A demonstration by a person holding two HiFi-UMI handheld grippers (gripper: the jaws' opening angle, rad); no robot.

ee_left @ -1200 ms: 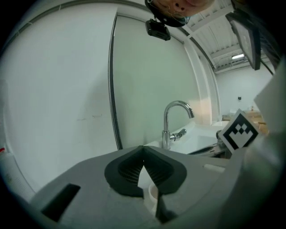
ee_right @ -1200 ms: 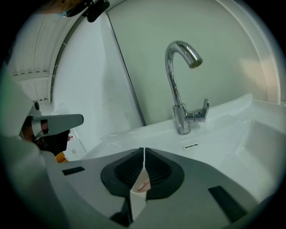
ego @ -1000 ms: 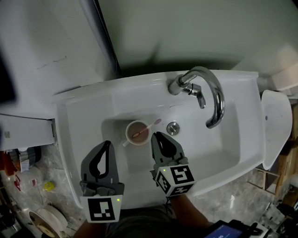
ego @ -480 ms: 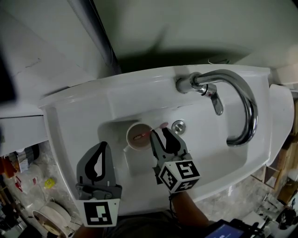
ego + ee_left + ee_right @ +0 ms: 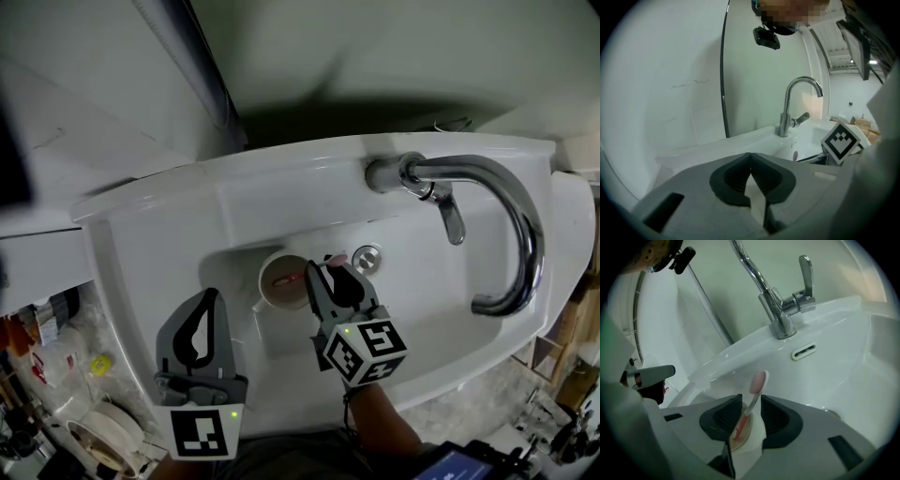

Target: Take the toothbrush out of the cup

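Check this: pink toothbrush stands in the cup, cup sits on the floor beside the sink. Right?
No. The cup sits inside the sink basin, not on the floor beside it; the head view shows that. The pink toothbrush does stand in the cup.

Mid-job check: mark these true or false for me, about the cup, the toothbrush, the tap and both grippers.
1. The toothbrush stands in the cup. True.
2. The cup sits on the rim of the sink. False: it stands in the basin.
3. The toothbrush is between the right gripper's jaws. True; they are closing, not yet pressing on it.
4. The left gripper holds the cup. False: it is shut, empty, apart from the cup.
5. Water runs from the tap. False: none shows.
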